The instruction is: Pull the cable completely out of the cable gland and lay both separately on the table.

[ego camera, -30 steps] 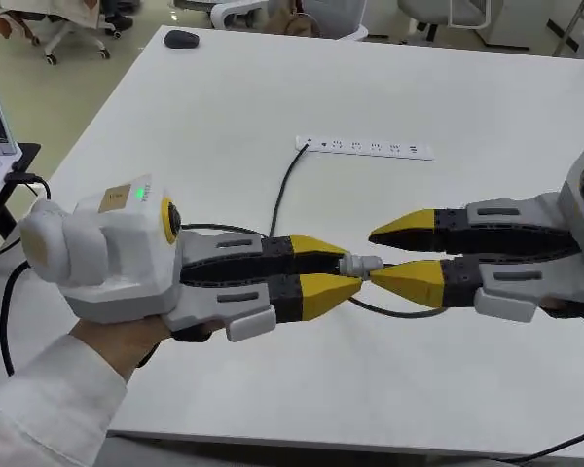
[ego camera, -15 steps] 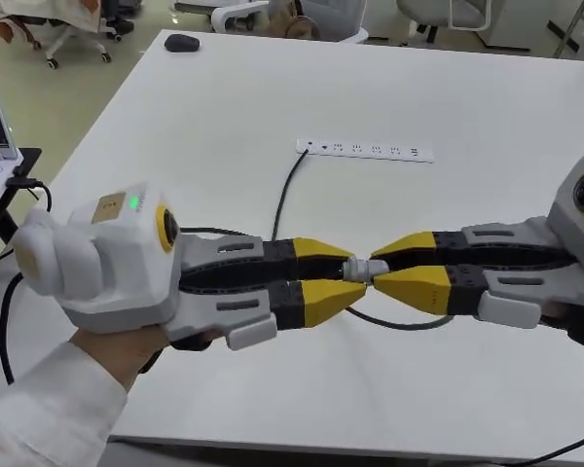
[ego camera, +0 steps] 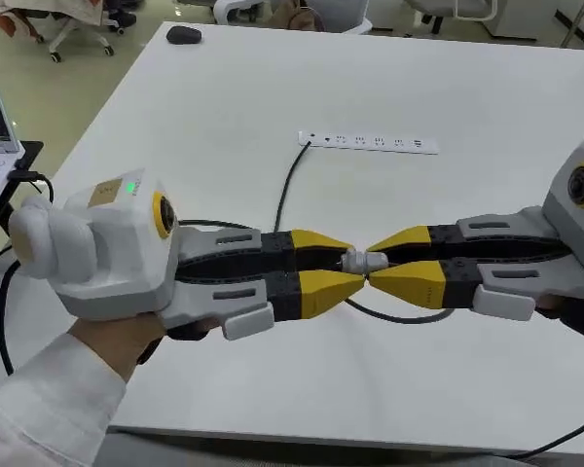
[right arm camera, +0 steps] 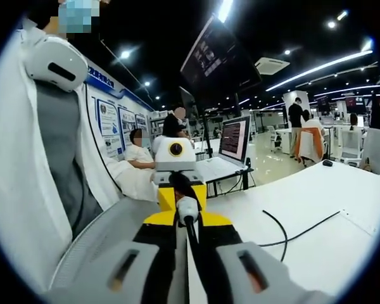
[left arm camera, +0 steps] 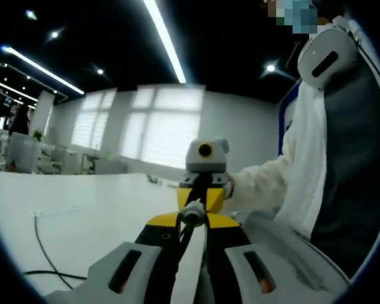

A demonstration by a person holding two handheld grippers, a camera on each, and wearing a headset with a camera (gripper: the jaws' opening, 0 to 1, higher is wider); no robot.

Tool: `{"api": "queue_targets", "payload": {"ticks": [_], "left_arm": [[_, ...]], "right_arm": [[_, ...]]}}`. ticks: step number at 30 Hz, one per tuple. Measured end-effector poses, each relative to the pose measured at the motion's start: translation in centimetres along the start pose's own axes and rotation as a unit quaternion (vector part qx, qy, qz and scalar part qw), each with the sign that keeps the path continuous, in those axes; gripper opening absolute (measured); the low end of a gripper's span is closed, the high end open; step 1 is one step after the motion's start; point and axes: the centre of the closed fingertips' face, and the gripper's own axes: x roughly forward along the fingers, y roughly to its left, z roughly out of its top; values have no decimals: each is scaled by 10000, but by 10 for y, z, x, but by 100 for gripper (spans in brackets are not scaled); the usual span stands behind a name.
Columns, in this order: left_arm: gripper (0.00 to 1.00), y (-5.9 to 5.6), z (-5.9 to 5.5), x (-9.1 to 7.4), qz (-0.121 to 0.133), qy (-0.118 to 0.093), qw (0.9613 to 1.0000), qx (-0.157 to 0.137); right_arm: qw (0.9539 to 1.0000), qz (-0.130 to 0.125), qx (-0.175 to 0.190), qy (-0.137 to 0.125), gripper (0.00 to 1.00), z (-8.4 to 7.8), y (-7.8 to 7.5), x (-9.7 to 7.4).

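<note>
Fingers point(ego camera: 321, 285) of the left gripper point(ego camera: 354, 265) clamp one end of the small pale-grey cable gland point(ego camera: 364, 261). The right gripper point(ego camera: 373, 263) pinches the other end, above the white table point(ego camera: 273, 88). The black cable point(ego camera: 399, 314) sags beneath.

- The head view looks forward and down from above at the bench point(ego camera: 419, 78). The left hand-held gripper point(ego camera: 355, 263) and the right hand-held gripper point(ego camera: 375, 264) lie close below it, tip to tip.
- The left gripper view looks along its own jaws, very near the cable gland point(left arm camera: 193, 213) at their tips. It faces the right hand-held gripper head-on, with the person just beyond it.
- The right gripper view faces the opposite way, straight at the left hand-held gripper, again with the person behind it.
- All three views share the cable gland and the meeting tips. Each gripper view also catches the bench beside its jaws.
</note>
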Motion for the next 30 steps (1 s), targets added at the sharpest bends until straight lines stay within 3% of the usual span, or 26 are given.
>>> {"api": "queue_targets", "payload": {"ticks": [7, 10, 12, 14, 16, 18, 21, 27, 30], "left_arm": [[15, -5, -8, 0, -83, 201, 9978, -633], [14, -11, -9, 1, -242, 329, 9958, -825], [14, -9, -7, 2, -222, 336, 9950, -913], [14, -11, 1, 2, -314, 195, 9933, -1091], [13, -10, 1, 4, -355, 228, 9910, -1269], [13, -9, -1, 6, -334, 319, 9915, -1219], [13, -12, -7, 7, -357, 536, 9892, -1319], [13, -16, -8, 7, -447, 554, 9826, -1716], [13, -16, -9, 7, -470, 515, 9770, -2017]], "right_arm": [[9992, 46, -378, 102, 8, -3, 7, 1], [9984, 99, -550, 25, 7, -1, 10, 1], [9977, 89, -666, 72, 7, 0, 11, 0], [9977, 130, -658, -137, 7, 8, 11, -2], [9963, 128, -831, -167, 7, 10, 11, -2], [9965, 109, -828, 39, 7, 8, 11, -4], [9922, 62, -1208, 305, 7, 3, 14, -5], [9857, 36, -1621, 462, 7, 4, 21, -7], [9822, 6, -1803, 527, 6, 2, 22, -6]]}}
